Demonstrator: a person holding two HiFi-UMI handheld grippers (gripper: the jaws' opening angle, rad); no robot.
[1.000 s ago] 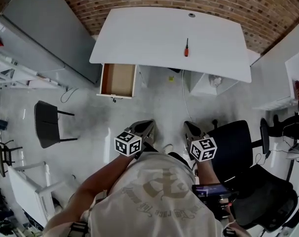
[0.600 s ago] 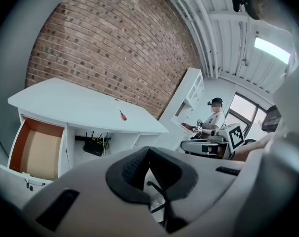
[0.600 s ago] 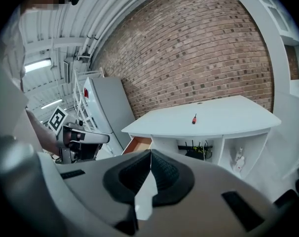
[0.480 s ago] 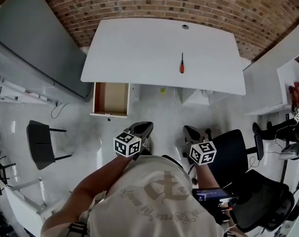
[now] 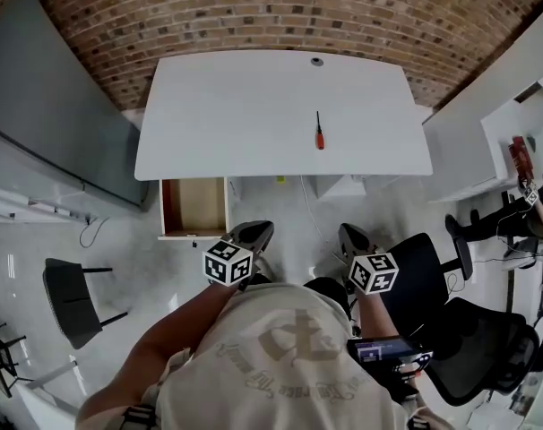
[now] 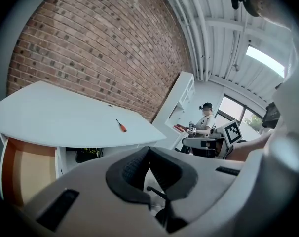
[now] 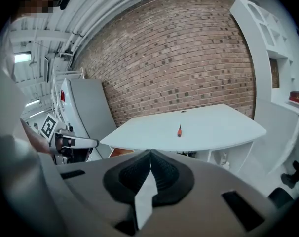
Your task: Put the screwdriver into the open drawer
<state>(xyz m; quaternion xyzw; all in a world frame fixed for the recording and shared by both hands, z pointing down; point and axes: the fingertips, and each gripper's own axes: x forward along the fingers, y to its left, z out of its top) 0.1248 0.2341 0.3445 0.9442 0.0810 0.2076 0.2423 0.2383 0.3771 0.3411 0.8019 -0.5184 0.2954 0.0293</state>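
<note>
Low in the head view, just past the person's pale shirt (image 5: 280, 356), both tools are held out side by side above the floor. The left gripper (image 5: 258, 229) has its jaws pressed together with nothing between them. The right gripper (image 5: 350, 231) is closed the same way and holds nothing. A black office chair (image 5: 424, 258) stands at lower right. Further off, left of centre, the drawer (image 5: 193, 206) hangs open under the white desk (image 5: 236, 106), showing its wooden bottom. The screwdriver (image 5: 319, 133) lies on the desktop right of centre, well apart from both grippers and the drawer. A brick wall (image 5: 254, 16) fills the top edge.
</note>
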